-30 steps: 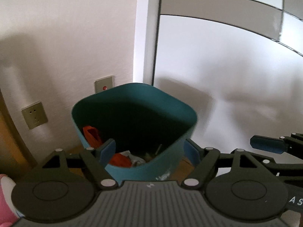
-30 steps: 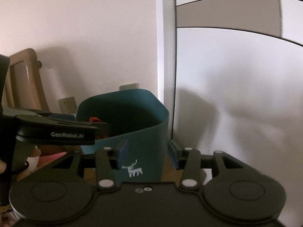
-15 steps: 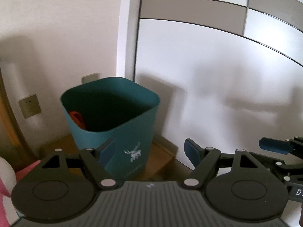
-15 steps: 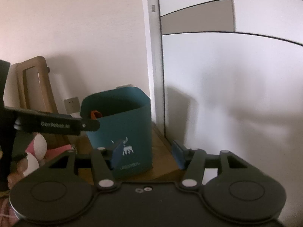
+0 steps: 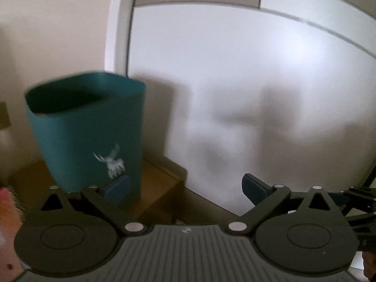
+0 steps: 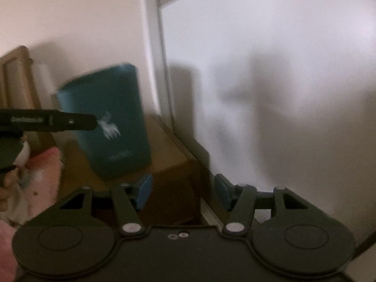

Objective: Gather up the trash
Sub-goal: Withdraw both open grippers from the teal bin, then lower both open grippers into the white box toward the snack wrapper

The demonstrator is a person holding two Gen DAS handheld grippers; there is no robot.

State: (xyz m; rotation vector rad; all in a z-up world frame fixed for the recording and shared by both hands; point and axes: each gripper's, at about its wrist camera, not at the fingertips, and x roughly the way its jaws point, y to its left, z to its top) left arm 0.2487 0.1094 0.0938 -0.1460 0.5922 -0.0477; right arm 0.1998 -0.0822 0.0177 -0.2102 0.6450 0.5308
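On the wooden surface [image 5: 159,188] by the white door [image 5: 235,94] sits the teal trash bin [image 5: 89,136] — upright. Left gripper [image 5: 185,185] jaws just spread wide, nothing between them; right gripper [image 6: 183,192] — released, empty too.

The bin [image 5: 89,131] stands upright on a wooden ledge [image 6: 169,155] in the corner, its mouth open and unblocked from above. Just behind it rise the wall [image 5: 54,23] and a white door frame [image 5: 119,23]; a white panel [image 5: 246,94] closes the right side. A narrow strip of ledge lies bare to the bin's right. On the left, a pink soft thing [image 6: 40,178] and a wooden frame [image 6: 16,77] crowd the approach, though blur makes their edges uncertain. The left gripper [image 6: 70,122] crosses in front of the bin in the right wrist view.
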